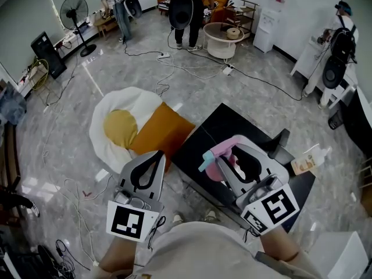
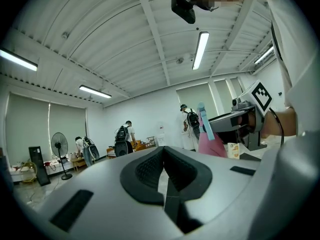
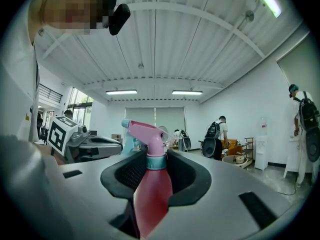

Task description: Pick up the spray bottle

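The spray bottle (image 1: 216, 166) has a pink body and a teal nozzle. It is held above the black table (image 1: 226, 121) with my right gripper (image 1: 228, 158) shut on it. In the right gripper view the bottle (image 3: 150, 184) stands upright between the dark pads (image 3: 192, 176), its trigger head above the gripper (image 3: 155, 159). To the left, over the floor, my left gripper (image 1: 157, 154) is shut with nothing in it. In the left gripper view its jaws (image 2: 165, 156) meet at a seam, and the bottle (image 2: 212, 141) and the right gripper (image 2: 245, 126) show to the right.
A white beanbag with a yellow patch (image 1: 116, 127) and an orange cushion (image 1: 160, 129) lie on the floor left of the table. A pale bottle (image 1: 308, 161) stands at the table's right edge. Cables (image 1: 174, 63) cross the floor. A fan (image 1: 74, 10) and people stand at the far end.
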Demonstrator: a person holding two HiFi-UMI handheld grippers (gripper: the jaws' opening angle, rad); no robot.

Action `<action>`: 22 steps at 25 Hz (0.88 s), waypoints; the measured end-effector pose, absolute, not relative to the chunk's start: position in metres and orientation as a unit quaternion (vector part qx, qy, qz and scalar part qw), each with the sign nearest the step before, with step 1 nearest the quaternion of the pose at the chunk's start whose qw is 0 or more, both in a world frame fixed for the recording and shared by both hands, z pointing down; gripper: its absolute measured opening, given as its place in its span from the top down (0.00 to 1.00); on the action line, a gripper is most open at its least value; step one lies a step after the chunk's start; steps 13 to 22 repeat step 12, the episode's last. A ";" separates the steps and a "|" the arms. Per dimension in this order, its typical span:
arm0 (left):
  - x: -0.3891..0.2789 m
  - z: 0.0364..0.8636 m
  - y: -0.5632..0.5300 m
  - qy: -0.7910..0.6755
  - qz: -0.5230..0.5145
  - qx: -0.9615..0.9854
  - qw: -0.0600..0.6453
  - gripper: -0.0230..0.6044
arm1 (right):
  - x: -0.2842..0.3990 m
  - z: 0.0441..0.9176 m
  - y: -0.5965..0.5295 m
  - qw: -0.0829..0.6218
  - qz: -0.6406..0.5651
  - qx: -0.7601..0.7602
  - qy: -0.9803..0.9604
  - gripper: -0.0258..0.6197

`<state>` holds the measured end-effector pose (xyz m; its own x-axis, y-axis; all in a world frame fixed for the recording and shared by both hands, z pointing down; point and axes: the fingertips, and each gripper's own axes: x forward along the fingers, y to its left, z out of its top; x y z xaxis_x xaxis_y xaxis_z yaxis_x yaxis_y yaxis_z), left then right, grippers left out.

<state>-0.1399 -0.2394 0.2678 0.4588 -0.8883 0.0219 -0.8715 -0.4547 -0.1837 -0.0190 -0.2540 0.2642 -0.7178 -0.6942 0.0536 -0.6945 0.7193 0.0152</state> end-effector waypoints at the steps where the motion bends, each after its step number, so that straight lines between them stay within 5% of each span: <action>1: -0.139 0.268 -0.239 0.517 -0.058 -0.851 0.072 0.93 | -0.020 0.264 -0.254 0.027 0.004 0.373 -0.927 0.72; 22: -0.147 0.265 -0.234 0.516 -0.054 -0.852 0.070 0.93 | -0.025 0.272 -0.246 0.023 0.022 0.373 -0.927 0.72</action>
